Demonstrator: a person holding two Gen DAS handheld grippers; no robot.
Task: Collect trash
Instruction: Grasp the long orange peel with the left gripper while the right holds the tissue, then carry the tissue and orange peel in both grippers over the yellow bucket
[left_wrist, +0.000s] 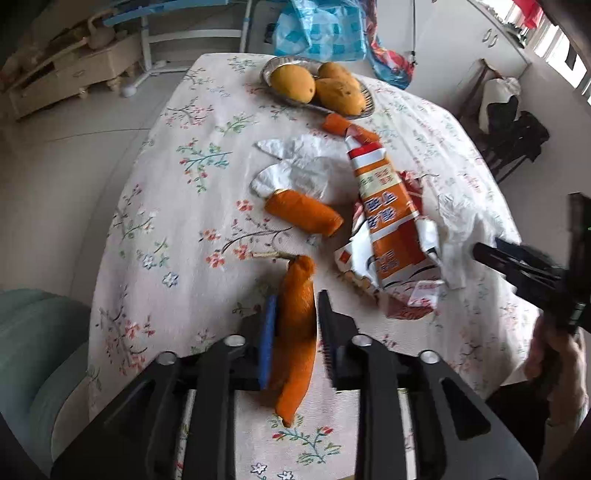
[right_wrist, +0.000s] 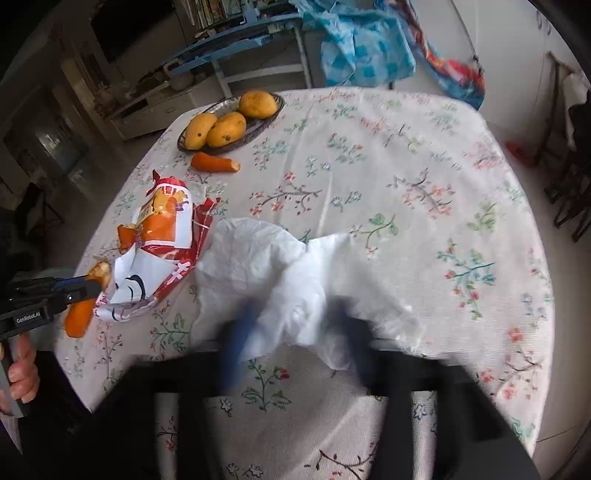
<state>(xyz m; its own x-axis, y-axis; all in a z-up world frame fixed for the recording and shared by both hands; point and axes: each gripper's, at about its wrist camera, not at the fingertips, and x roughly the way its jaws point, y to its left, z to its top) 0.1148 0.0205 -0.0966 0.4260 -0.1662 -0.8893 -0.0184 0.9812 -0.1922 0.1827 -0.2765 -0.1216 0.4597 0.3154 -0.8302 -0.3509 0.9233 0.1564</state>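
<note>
My left gripper (left_wrist: 293, 314) stands open around an orange peel piece (left_wrist: 295, 343) that lies on the flowered tablecloth (left_wrist: 166, 258); the blue pad touches it and the other finger is just clear. Two more orange pieces (left_wrist: 303, 214) (left_wrist: 347, 127) lie farther off, beside an orange-and-white snack bag (left_wrist: 388, 221) and crumpled white plastic (left_wrist: 299, 170). In the right wrist view my right gripper (right_wrist: 291, 332) is open, its blurred fingers wide apart over a white plastic bag (right_wrist: 273, 269). The left gripper (right_wrist: 92, 284) shows there at the snack bag (right_wrist: 162, 236), with the orange piece (right_wrist: 77, 317) under it.
A metal plate (left_wrist: 365, 110) with three mangoes stands at the table's far end. A blue checked bag (left_wrist: 321, 29) hangs behind the table. A teal chair (left_wrist: 29, 350) is at the near left. A hand (left_wrist: 557, 369) grips the right gripper's handle.
</note>
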